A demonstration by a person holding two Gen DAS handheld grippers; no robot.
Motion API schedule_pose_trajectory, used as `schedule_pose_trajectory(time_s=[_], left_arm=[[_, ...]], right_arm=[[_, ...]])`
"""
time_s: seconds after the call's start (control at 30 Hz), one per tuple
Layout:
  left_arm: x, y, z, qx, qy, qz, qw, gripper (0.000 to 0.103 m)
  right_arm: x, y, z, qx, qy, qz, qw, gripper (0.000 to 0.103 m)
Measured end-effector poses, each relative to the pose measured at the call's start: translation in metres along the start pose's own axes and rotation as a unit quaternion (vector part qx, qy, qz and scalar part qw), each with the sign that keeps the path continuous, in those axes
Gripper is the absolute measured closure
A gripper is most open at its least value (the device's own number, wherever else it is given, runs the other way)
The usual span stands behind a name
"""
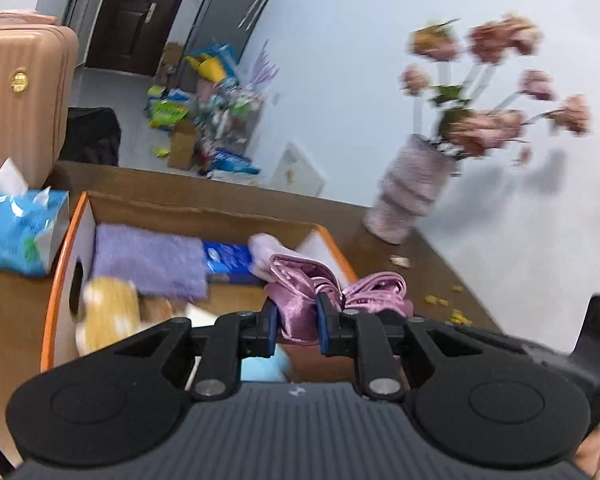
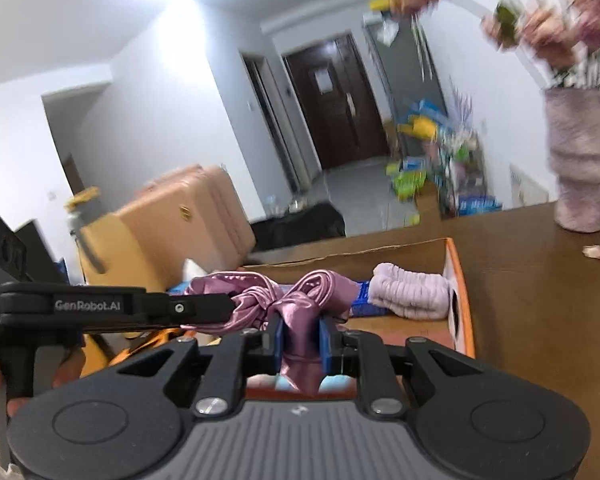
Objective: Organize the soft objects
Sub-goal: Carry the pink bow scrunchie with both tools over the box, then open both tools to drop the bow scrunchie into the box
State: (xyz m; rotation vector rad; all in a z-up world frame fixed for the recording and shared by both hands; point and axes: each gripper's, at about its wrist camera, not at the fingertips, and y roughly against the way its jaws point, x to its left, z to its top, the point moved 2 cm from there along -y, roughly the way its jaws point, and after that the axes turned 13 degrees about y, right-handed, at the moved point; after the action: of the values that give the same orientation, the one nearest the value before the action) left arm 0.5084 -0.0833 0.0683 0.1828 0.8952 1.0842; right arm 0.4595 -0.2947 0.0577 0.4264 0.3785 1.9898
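Note:
A shiny pink satin cloth (image 1: 300, 284) is held bunched above an open cardboard box (image 1: 60, 272). My left gripper (image 1: 297, 322) is shut on one end of it. In the right wrist view my right gripper (image 2: 299, 338) is shut on the other end of the satin cloth (image 2: 300, 300), and the left gripper's arm (image 2: 112, 310) reaches in from the left. Inside the box lie a purple towel (image 1: 148, 260), a blue packet (image 1: 228, 258), a pale lilac ruffled piece (image 2: 412, 294) and a yellow plush toy (image 1: 108, 312).
A blue tissue pack (image 1: 20, 228) lies left of the box on the brown table (image 2: 540, 300). A pink vase (image 1: 408, 192) with flowers stands at the back right by the white wall. A peach suitcase (image 1: 20, 92) stands behind the table. Crumbs (image 1: 448, 304) dot the tabletop.

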Motion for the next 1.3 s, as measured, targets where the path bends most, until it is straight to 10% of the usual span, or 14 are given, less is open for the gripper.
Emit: schedule_pose_trajectory(time_s=[0.27, 0.53, 0.63, 1.3], left_arm=[[0.054, -0.105, 0.033, 0.058, 0.039, 0.074, 0.9948, 0.084], [0.085, -0.110, 0.022, 0.073, 0.009, 0.133, 0.9883, 0.080], [0.087, -0.109, 0.021, 0.075, 0.017, 0.145, 0.9865, 0.065], [0.029, 0.112, 0.034, -0.068, -0.029, 0.131, 0.9886, 0.051]], right_arm=[[-0.052, -0.142, 0.022, 0.116, -0.015, 0.008, 0.993, 0.086], [-0.027, -0.194, -0.009, 0.190, 0.023, 0.025, 0.981, 0.080], [-0.023, -0.199, -0.007, 0.196, 0.018, 0.027, 0.980, 0.077], [0.000, 0.029, 0.068, 0.068, 0.068, -0.075, 0.992, 0.045]])
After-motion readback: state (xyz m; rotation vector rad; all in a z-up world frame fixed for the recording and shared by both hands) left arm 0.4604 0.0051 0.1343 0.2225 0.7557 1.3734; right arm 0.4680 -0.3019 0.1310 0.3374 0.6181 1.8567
